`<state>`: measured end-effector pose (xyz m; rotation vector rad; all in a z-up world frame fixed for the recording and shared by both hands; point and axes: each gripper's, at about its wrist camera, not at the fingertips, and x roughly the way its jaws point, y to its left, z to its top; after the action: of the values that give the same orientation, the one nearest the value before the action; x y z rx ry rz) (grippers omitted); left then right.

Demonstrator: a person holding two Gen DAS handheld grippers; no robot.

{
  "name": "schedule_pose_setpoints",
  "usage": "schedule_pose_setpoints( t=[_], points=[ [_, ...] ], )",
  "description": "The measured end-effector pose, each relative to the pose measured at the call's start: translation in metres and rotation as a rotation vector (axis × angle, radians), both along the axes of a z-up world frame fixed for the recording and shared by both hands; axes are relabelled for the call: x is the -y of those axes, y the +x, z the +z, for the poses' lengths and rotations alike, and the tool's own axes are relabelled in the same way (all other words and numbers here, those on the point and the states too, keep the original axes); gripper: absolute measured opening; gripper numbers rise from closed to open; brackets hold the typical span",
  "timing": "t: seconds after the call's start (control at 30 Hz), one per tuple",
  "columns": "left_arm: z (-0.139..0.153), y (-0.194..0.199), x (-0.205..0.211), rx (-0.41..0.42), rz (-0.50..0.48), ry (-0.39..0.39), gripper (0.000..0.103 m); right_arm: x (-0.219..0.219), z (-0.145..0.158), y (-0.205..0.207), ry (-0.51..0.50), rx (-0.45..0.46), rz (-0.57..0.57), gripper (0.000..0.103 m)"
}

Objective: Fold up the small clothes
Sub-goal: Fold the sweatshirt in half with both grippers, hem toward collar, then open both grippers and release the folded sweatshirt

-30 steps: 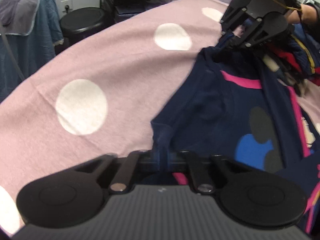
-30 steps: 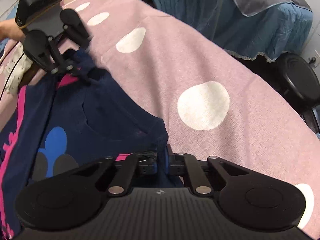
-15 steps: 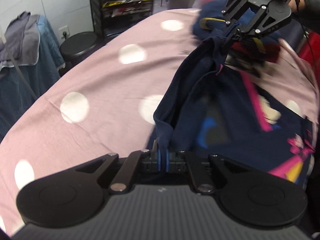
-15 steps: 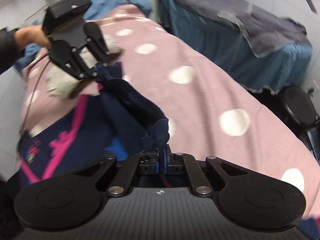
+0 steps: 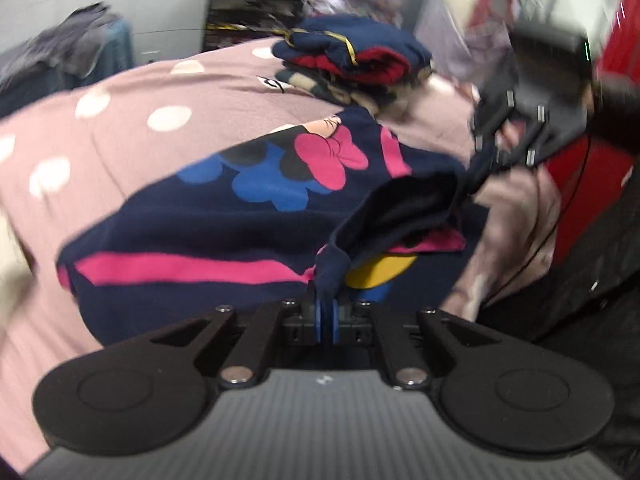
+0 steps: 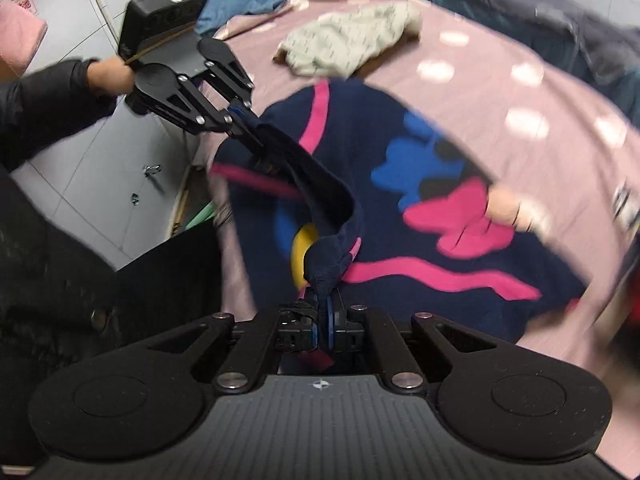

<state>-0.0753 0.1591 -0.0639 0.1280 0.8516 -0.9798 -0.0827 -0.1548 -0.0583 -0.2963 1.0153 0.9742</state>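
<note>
Navy shirt (image 5: 224, 224) with pink stripe and cartoon print lies spread on the pink spotted bedcover (image 5: 120, 128), one edge lifted between both tongs. Left gripper (image 5: 326, 314) is clamped tight on a bunched fold of that edge; right gripper (image 6: 324, 312) is likewise pinched shut on the other end. A folded clothes pile (image 5: 352, 60) sits beyond. A pale garment (image 6: 348, 40) lies apart.

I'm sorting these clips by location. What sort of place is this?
Probably a bedroom or dorm-like room used for laundry folding: a bed under a pink white-dotted cover, a second bed with blue and grey bedding, and a stack of folded clothes beside the navy cartoon-print garment.
</note>
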Motion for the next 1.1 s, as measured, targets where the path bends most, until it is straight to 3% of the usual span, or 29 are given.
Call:
schedule_pose_setpoints(
  t=[0.17, 0.33, 0.37, 0.4, 0.43, 0.5, 0.53, 0.63, 0.7, 0.77, 0.8, 0.87, 0.97, 1.1],
  points=[
    [-0.011, -0.029, -0.015, -0.016, 0.117, -0.02, 0.005, 0.011, -0.002, -0.013, 0.06, -0.017, -0.039, 0.007],
    [-0.027, -0.035, -0.007, -0.07, 0.127, 0.07, 0.009, 0.007, -0.019, -0.025, 0.029, -0.019, -0.042, 0.009],
    [-0.029, -0.036, -0.004, -0.077, 0.129, 0.076, 0.016, 0.006, -0.023, -0.029, 0.014, -0.037, -0.032, 0.013],
    [-0.032, -0.037, -0.001, -0.093, 0.123, 0.088, 0.029, 0.006, -0.027, -0.03, -0.001, -0.049, -0.023, 0.025],
    [-0.033, -0.037, 0.002, -0.104, 0.12, 0.103, 0.035, 0.007, -0.027, -0.031, -0.003, -0.047, -0.029, 0.029],
    [-0.03, -0.042, 0.004, -0.095, 0.132, 0.113, 0.063, 0.013, -0.022, -0.035, 0.038, -0.06, -0.049, 0.054],
    [-0.025, -0.046, 0.004, -0.086, 0.143, 0.101, 0.066, 0.018, -0.018, -0.04, 0.064, -0.056, -0.065, 0.059],
    [0.0, -0.054, 0.004, -0.064, 0.204, 0.044, 0.082, 0.025, 0.004, -0.042, 0.126, 0.006, -0.107, 0.062],
    [0.017, -0.056, 0.013, 0.009, 0.233, 0.034, 0.097, 0.025, 0.019, -0.04, 0.184, 0.062, -0.131, 0.054],
    [0.024, -0.048, 0.027, 0.071, 0.284, 0.079, 0.098, 0.021, 0.024, -0.032, 0.193, 0.136, -0.168, 0.047],
    [0.021, -0.042, 0.035, 0.086, 0.321, 0.114, 0.097, 0.014, 0.021, -0.027, 0.163, 0.171, -0.194, 0.041],
    [0.01, -0.027, 0.051, 0.085, 0.363, 0.16, 0.09, -0.005, 0.009, -0.016, 0.092, 0.231, -0.22, 0.038],
    [-0.014, -0.012, 0.067, 0.026, 0.384, 0.183, 0.078, -0.021, -0.015, -0.009, 0.072, 0.184, -0.206, 0.036],
    [-0.038, -0.019, 0.072, 0.034, 0.416, 0.286, 0.078, -0.021, -0.04, -0.018, -0.038, 0.205, -0.208, 0.037]
  ],
)
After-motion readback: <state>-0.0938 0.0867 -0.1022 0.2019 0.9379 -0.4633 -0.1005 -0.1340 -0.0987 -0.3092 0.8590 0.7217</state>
